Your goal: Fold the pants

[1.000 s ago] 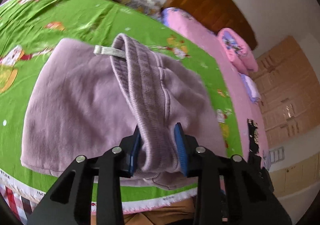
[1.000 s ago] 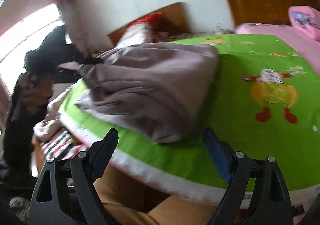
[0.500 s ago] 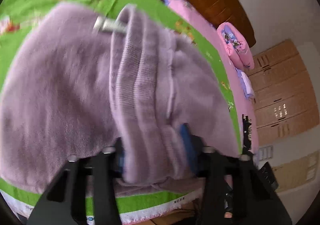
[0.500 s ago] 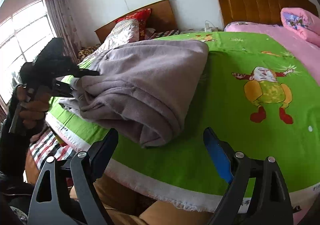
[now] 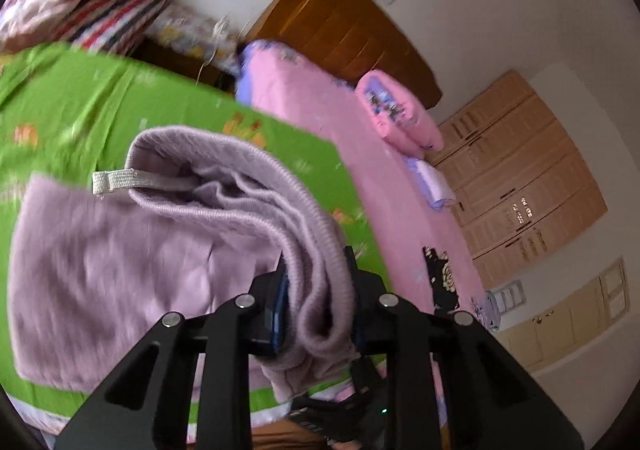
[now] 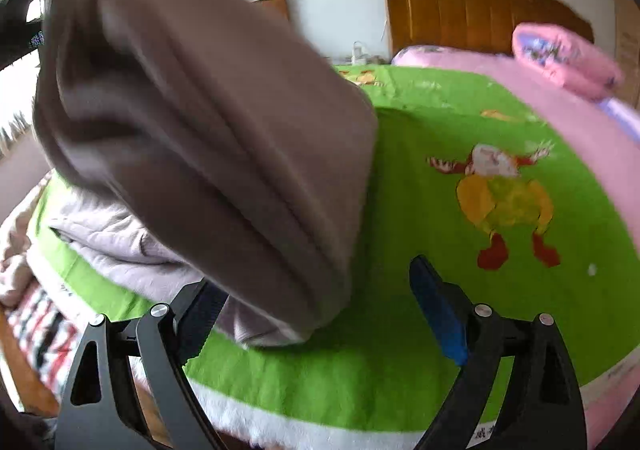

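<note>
Left gripper (image 5: 318,302), jaws just closing, clamped on ribbed waistband of lilac pants (image 5: 120,274), lifted near green sheet's (image 5: 80,106) front edge; right gripper (image 6: 316,310) wide, empty; pants' long axis indiscernible.

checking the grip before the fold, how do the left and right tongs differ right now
The left tongs are clamped on the ribbed waistband of the pants; the right tongs hold nothing. The left jaws have just been closing and stand narrow; the right jaws stand wide. Both have blue pads on black fingers.

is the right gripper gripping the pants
No, the right gripper stands wide open, its pads clear of the pants.
</note>
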`<state>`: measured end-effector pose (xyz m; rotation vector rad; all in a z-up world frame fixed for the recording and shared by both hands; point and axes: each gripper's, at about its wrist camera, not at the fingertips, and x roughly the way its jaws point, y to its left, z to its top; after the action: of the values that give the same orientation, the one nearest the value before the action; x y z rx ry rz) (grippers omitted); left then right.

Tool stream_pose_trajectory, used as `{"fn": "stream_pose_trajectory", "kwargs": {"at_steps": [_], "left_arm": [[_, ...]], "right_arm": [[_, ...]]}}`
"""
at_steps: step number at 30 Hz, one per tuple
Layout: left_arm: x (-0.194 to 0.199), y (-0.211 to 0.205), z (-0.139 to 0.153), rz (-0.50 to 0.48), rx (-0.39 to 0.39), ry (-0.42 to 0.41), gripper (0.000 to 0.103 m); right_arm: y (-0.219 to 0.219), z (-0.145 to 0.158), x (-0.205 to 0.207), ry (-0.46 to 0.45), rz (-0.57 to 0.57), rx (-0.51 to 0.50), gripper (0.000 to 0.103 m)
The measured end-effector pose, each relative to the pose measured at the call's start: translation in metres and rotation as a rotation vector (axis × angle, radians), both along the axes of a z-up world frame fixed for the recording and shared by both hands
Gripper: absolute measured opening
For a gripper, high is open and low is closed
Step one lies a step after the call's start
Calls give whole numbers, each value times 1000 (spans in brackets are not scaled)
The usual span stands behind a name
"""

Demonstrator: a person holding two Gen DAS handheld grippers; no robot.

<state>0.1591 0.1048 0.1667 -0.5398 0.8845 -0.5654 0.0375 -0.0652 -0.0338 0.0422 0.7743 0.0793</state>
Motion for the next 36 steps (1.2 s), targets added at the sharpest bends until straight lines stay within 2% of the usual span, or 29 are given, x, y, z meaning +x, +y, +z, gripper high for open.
{"fn": "stream_pose_trajectory", "kwargs": {"at_steps": [1, 3, 4, 6, 8, 10, 12, 13, 14, 15, 18, 22, 24, 26, 28, 29, 31, 32, 33, 34, 35, 36], "left_arm": [[-1, 7, 19, 2, 5, -44, 23], [-7, 26, 39, 38, 16, -93, 23], [-11, 39, 46, 64, 24, -112, 18], [-20, 79, 36, 128, 31, -101, 18], [-25, 115, -2, 180, 44, -39, 18], [-28, 152, -68, 280, 45, 87, 18], [-32, 188, -151, 347, -56, 237, 18], [-37, 199, -182, 359, -142, 261, 18], [-47, 208, -199, 356, -276, 203, 18], [-52, 210, -201, 356, -300, 181, 18], [-53, 196, -178, 363, -195, 133, 18], [-59, 188, -128, 347, -129, 56, 17], [-74, 183, -104, 335, -71, 1, 17], [-78, 190, -112, 351, -43, 41, 18], [-70, 197, -143, 383, -5, 127, 18], [-66, 202, -169, 396, -11, 180, 20], [-69, 211, -187, 401, -119, 158, 22], [-71, 215, -187, 402, -147, 150, 27], [-74, 216, -185, 408, -135, 140, 33], [-80, 215, -176, 445, -67, 131, 45], [-85, 213, -167, 471, -4, 118, 50], [-90, 207, -152, 498, 67, 90, 51]], "right_arm": [[4, 2, 0, -12, -6, -25, 88], [14, 9, 2, -54, -6, -90, 88], [17, 11, 3, -67, -2, -114, 89], [25, 12, 3, -80, 0, -158, 89], [28, 9, 2, -74, 1, -172, 89], [29, -1, 2, -41, 10, -183, 89], [29, -9, 1, -20, 25, -174, 89], [30, -9, 0, -29, 28, -178, 89], [31, -8, 0, -30, 32, -195, 89], [32, -7, 0, -31, 36, -203, 89], [38, -2, -1, -51, 36, -246, 89], [43, 12, -7, -76, 24, -240, 89], [44, 20, -9, -98, 26, -241, 89], [46, 20, -9, -81, 42, -244, 90], [45, 9, -4, -44, 55, -241, 93], [45, -3, 0, -8, 67, -257, 92], [37, -7, -4, -11, 68, -201, 93], [34, -7, -3, -2, 74, -189, 93], [32, -4, -4, 0, 92, -185, 93], [32, 0, -8, 1, 116, -192, 93], [31, 5, -15, 1, 159, -196, 93], [29, 10, -22, -5, 198, -179, 93]]}}
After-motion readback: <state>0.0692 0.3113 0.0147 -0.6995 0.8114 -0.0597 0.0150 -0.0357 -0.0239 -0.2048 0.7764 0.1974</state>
